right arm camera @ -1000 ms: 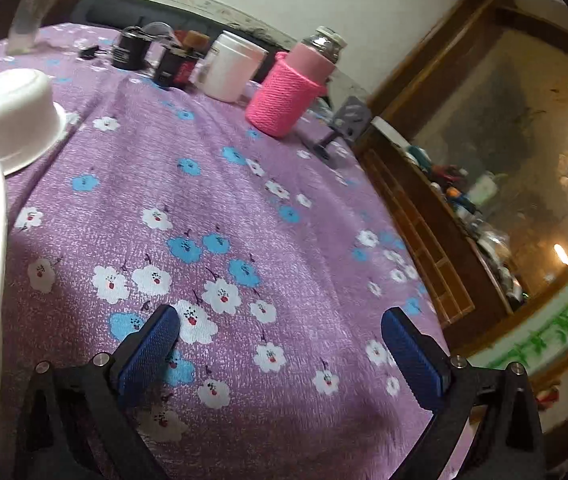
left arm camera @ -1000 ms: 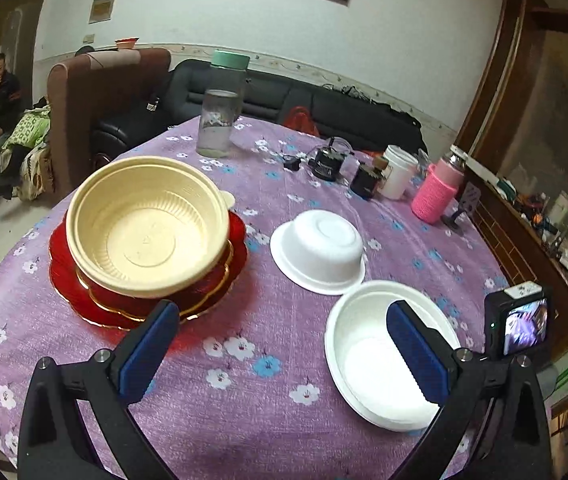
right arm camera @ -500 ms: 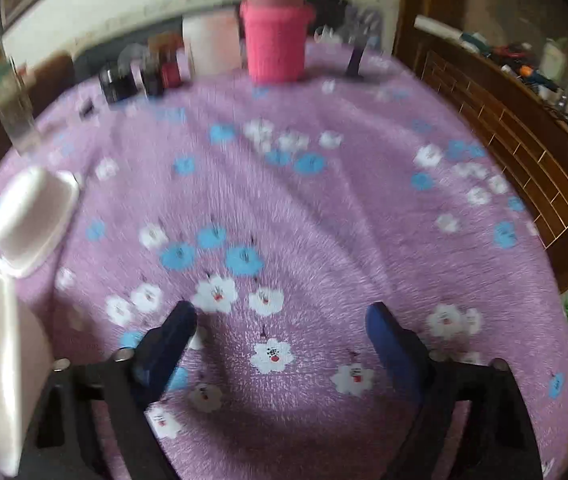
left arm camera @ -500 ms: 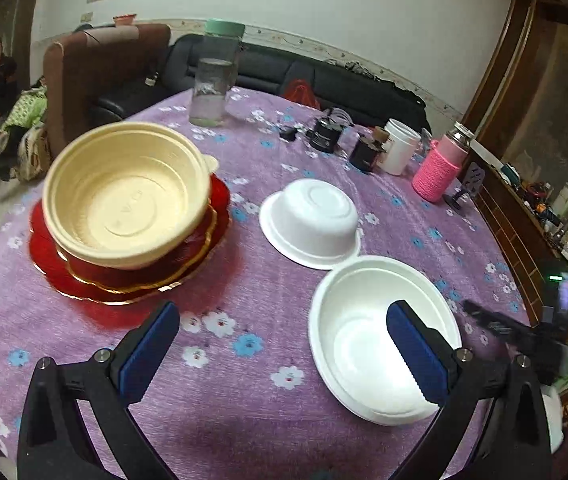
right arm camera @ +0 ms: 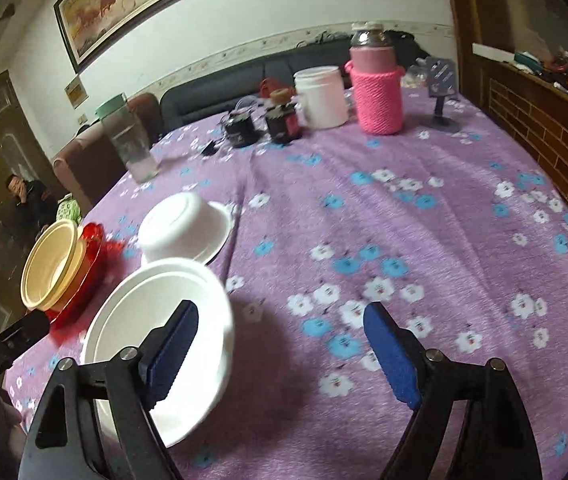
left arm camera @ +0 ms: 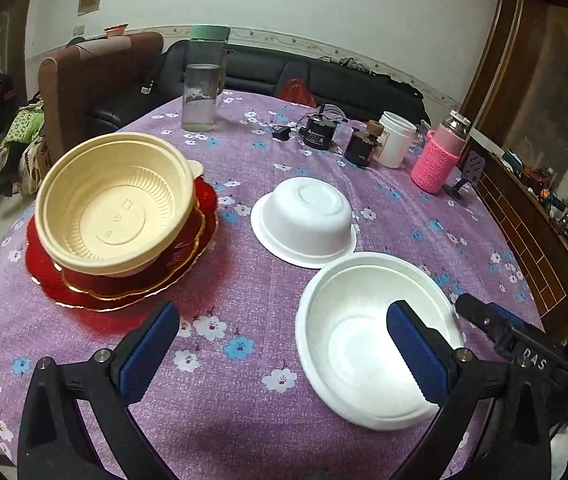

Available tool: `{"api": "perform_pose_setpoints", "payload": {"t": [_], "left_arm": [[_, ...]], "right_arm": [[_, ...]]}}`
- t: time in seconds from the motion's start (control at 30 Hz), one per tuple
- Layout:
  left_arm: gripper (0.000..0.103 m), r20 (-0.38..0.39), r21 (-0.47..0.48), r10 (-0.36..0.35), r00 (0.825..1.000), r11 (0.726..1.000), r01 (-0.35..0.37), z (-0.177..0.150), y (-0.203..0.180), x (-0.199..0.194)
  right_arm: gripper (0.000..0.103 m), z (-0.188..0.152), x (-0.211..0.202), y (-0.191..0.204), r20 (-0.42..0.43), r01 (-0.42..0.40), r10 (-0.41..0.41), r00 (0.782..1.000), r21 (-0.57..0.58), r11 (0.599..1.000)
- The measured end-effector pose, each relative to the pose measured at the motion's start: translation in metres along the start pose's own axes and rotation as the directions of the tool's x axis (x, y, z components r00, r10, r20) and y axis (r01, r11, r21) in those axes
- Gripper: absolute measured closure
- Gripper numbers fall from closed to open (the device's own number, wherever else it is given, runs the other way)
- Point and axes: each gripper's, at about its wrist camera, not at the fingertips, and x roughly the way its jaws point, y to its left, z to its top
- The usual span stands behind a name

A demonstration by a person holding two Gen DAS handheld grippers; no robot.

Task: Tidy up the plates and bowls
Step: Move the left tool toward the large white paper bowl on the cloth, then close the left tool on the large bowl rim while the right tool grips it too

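Note:
A cream bowl [left arm camera: 113, 206] sits tilted on stacked red plates [left arm camera: 203, 204] at the left of the table; both show in the right wrist view too, the cream bowl [right arm camera: 49, 264] on the red plates [right arm camera: 93, 248]. A white bowl [left arm camera: 304, 220] lies upside down mid-table, also in the right wrist view [right arm camera: 183, 228]. An upright white bowl [left arm camera: 356, 332] lies near the front right, also in the right wrist view [right arm camera: 143, 312]. My left gripper [left arm camera: 281, 354] is open, its right finger over that bowl. My right gripper [right arm camera: 281, 354] is open, its left finger over the bowl's rim.
At the back stand a clear bottle with a green lid [left arm camera: 201, 92], a black device [left arm camera: 318, 132], a dark jar [left arm camera: 362, 148], a white cup [left arm camera: 394, 144], a pink-sleeved bottle [left arm camera: 436, 160] and a small stand [left arm camera: 464, 178]. A wooden cabinet [right arm camera: 544, 128] borders the right.
The right gripper has swung left and pulled back, bringing the upright white bowl under its left finger. The left view has backed off slightly; the right gripper now shows at its right edge.

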Motion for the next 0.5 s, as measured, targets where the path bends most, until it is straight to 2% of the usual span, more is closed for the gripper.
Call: {"api": "perform_pose_setpoints", "payload": {"t": [0.07,0.13,0.2,0.3,0.5], "left_arm": [[0.001,-0.015,0.004,-0.006,1.0,1.0,0.006,0.001,-0.003,0.007],[0.008,-0.033,0.016,-0.017,0.999,1.0,0.018,0.001,-0.008,0.014],[0.021,-0.062,0.035,-0.026,0.998,0.999,0.028,0.0,-0.012,0.024],[0.033,-0.101,0.04,-0.029,0.994,0.999,0.034,0.0,-0.015,0.039],[0.038,-0.158,0.024,-0.031,0.987,0.999,0.035,-0.002,-0.013,0.062]], "right_arm": [[0.02,0.001,0.002,-0.001,-0.01,-0.013,0.013,1.0,0.006,1.0],[0.026,-0.002,0.006,0.0,-0.032,-0.02,0.02,0.999,-0.001,1.0],[0.034,-0.001,0.012,-0.003,-0.057,-0.032,0.032,0.998,0.002,0.999],[0.037,-0.002,0.014,-0.003,-0.069,-0.047,0.047,0.996,0.001,0.999],[0.036,-0.008,0.021,0.005,-0.103,-0.049,0.046,0.994,-0.026,0.998]]}}
